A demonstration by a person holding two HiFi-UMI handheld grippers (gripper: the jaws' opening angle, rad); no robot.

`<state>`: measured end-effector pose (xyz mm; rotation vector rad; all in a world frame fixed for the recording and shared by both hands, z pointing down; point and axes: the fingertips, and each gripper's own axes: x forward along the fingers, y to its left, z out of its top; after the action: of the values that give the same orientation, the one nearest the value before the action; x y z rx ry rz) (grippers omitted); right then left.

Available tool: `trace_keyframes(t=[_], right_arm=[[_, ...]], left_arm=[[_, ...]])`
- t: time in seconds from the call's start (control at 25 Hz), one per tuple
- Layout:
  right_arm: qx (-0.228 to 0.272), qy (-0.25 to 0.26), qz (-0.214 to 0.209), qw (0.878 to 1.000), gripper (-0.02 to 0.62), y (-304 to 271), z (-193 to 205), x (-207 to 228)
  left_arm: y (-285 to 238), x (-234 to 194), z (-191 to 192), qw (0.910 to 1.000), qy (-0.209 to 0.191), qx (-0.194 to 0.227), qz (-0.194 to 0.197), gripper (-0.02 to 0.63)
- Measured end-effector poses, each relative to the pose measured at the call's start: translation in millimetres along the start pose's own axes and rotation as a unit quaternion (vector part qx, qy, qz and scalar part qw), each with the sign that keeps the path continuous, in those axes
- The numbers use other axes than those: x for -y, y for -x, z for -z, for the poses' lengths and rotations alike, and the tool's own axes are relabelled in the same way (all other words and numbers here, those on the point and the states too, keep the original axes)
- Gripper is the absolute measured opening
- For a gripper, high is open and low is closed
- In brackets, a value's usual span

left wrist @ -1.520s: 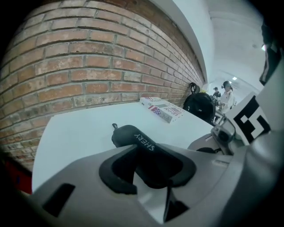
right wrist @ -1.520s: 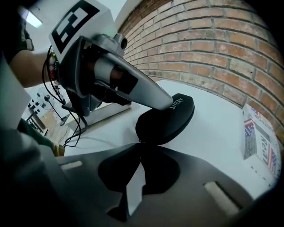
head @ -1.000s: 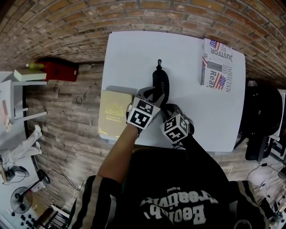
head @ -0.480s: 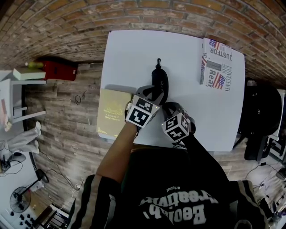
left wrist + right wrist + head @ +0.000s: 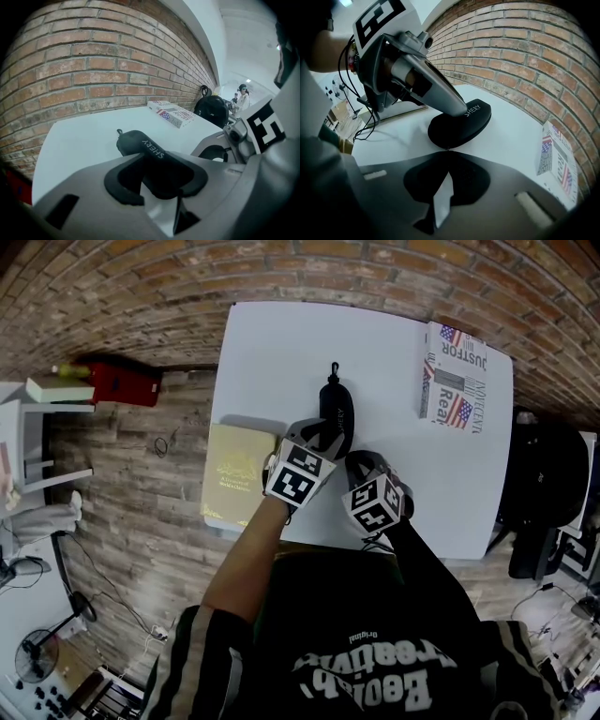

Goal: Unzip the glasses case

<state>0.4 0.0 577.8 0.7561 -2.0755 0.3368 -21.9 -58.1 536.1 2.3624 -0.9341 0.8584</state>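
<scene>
Left gripper [image 5: 158,174] clamps across the near end of the glasses case [image 5: 337,409], jaws about half spread and pads pressing on both flanks of the black shell. Case lies flat mid-table on the white table [image 5: 272,352]. A yellowish book [image 5: 239,474] overhangs the left edge and a flag-printed box [image 5: 457,381] sits well apart at far right. Long axis runs away from the person, near to far in the head view, with only a slight lean. The small loop [image 5: 333,368] marks the far end, pointing toward the brick wall; the rounded near end sits under both grippers. White lettering runs lengthwise along the top. Right gripper [image 5: 447,156] is closed tight, tips meeting right at the case's near rim. A tiny tab shows there, likely the zip pull; whether it is truly pinched I cannot tell. Judgement on handling: light, semi-stiff moulded shell with a cloth-like skin. It should keep its shape under a clamp but slide readily on the smooth tabletop if not pinned. Best hold: body across its narrow width, as the left has it, and the pull tab alone for the right, drawn along the side seam.
</scene>
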Motion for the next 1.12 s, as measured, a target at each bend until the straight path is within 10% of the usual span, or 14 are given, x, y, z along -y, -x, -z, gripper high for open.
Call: trace_keyframes(t=[1.12], right_arm=[[0.011, -0.004, 0.029, 1.000, 0.014, -0.4, -5.4, 38.7]], left_arm=[[5.4, 15.3, 1.2, 0.9989, -0.046, 0.006, -0.006, 0.176]])
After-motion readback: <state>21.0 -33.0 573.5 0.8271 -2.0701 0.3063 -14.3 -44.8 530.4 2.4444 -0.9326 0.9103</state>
